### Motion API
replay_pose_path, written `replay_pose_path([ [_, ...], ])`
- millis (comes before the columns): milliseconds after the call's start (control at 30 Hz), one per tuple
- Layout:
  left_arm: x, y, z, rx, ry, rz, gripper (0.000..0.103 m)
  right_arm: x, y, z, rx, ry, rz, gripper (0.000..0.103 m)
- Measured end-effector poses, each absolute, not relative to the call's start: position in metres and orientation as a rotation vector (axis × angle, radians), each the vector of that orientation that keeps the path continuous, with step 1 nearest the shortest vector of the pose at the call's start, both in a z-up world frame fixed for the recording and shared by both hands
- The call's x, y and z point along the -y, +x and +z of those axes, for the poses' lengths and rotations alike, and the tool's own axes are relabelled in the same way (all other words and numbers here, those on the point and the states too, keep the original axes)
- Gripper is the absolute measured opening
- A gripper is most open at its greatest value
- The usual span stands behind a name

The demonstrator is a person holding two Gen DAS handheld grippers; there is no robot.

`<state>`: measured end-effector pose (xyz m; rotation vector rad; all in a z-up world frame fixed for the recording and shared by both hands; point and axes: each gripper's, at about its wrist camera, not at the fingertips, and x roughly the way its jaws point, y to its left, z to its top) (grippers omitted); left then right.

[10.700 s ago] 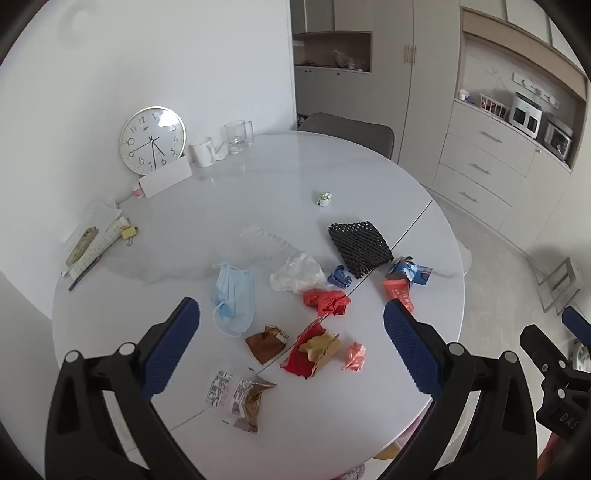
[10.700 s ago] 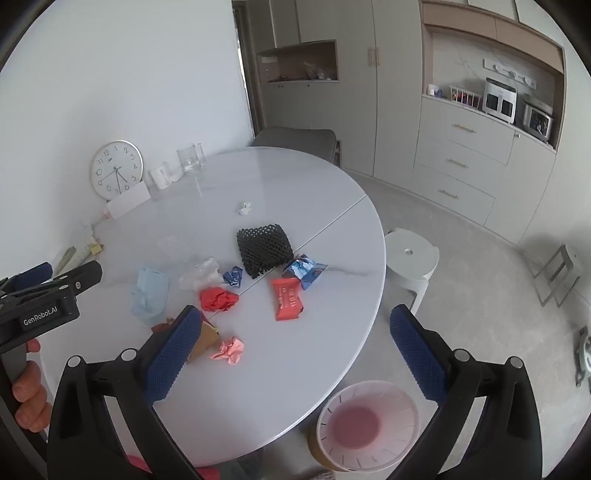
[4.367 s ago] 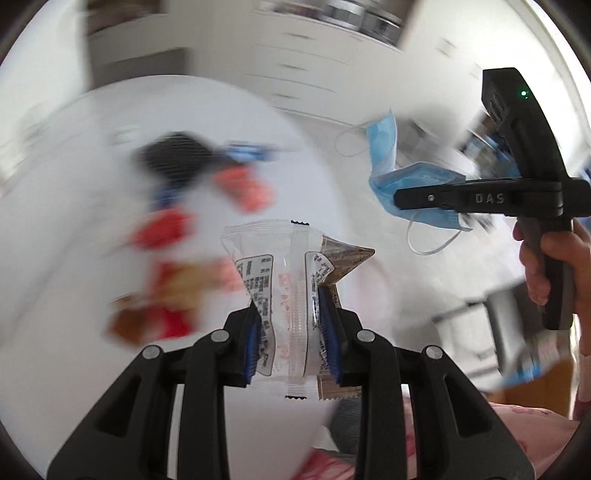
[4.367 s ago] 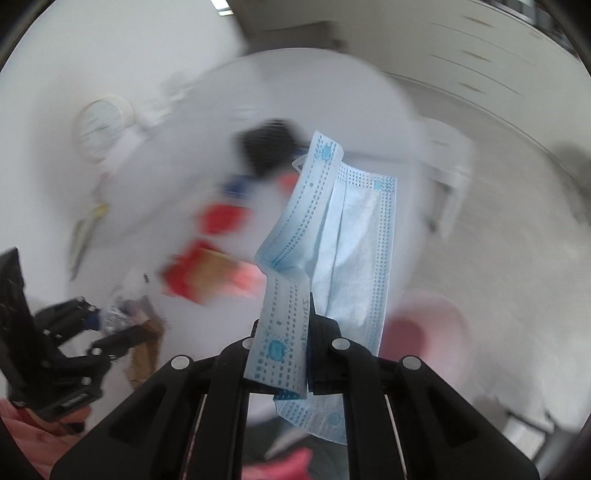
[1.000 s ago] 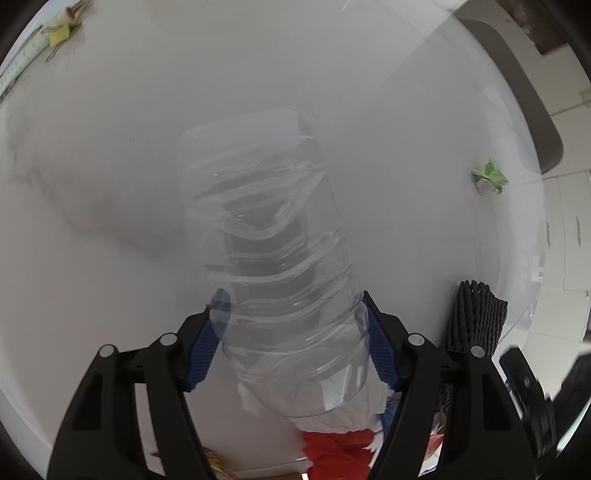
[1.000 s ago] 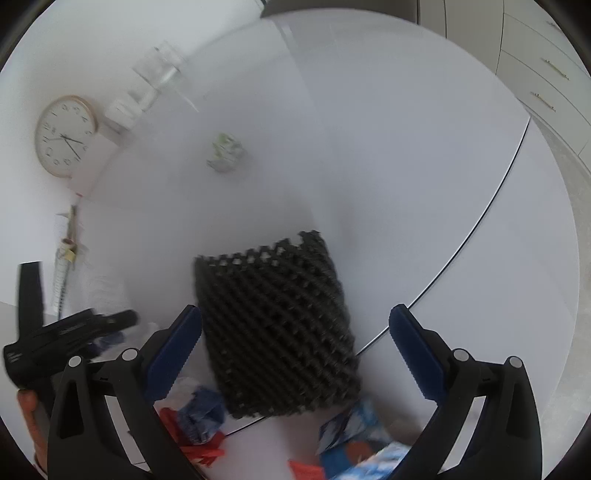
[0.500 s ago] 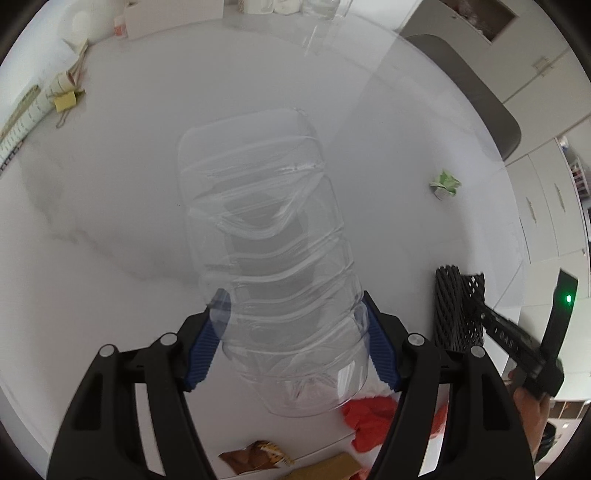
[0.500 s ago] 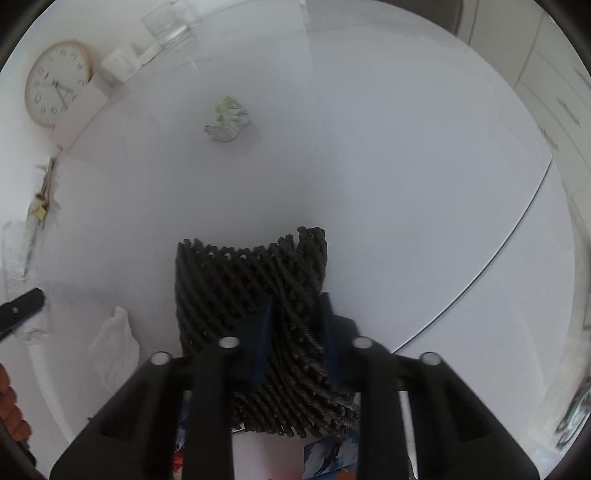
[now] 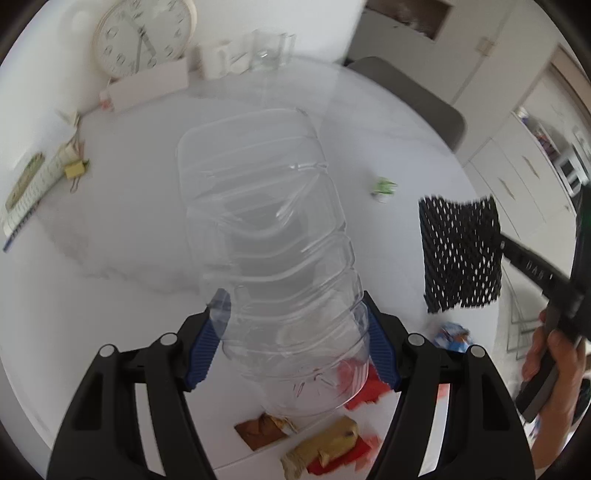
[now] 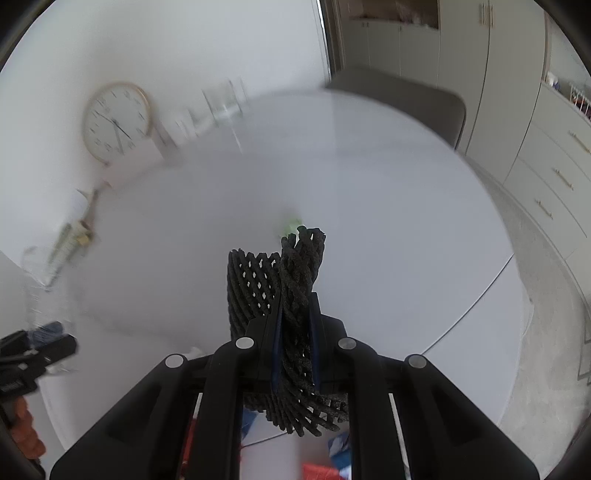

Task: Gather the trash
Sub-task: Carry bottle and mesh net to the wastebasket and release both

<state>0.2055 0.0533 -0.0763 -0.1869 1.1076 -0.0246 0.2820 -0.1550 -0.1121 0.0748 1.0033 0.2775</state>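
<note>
L gripper (image 9: 291, 343): jaws closed around base of clear plastic container (image 9: 266, 236), blue pads pressed on both sides, container sticking forward and up, off the table (image 9: 129, 229). R gripper (image 10: 295, 332): jaws nearly together, pinching black foam net (image 10: 288, 295), which is bunched between pads and hangs free above the tabletop; seen side-on in left view as flat mesh sheet (image 9: 460, 254). Both pieces lifted, so step in hand looks like carry to bin; no bin visible in either view, so can't say which way. To do it well: keep squeeze on container light but steady, since thin walls prob. flex and could pop out if crushed or loosened; keep it level-ish during swing. Net is soft and springy, grip is on a fold only, so avoid fast whip that could shake it loose; release only w/ jaws over bin opening. Keep the two grippers apart while moving, R handle and hand (image 9: 554, 354) sit close at right edge of left view. Further out, more trash on table near edge: brown wrapper (image 9: 264, 428), yellowish wrapper (image 9: 321, 443), red scraps (image 9: 365, 391), blue packet (image 9: 452, 334), small green-white wad (image 9: 384, 186) mid-table. Not trash by the look of it: clock (image 9: 142, 35), glasses (image 9: 269, 51) and stationery (image 9: 44, 177) at far side; leave alone. Judged roughly mid-task, several pickups left.
</note>
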Motion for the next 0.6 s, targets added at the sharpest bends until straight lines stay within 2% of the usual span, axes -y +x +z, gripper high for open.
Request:
replay_pose_path([
  [267,-0.003,0.146,-0.054,-1.075,-0.076,-0.167,0.067,0.222,0.181,-0.056,-0.914,0.094,0.249,0.013],
  [600,0.132,0.043,-0.064,-1.11,0.132,-0.534,0.067,0.343,0.015,-0.06,-0.948,0.167,0.076,0.013],
])
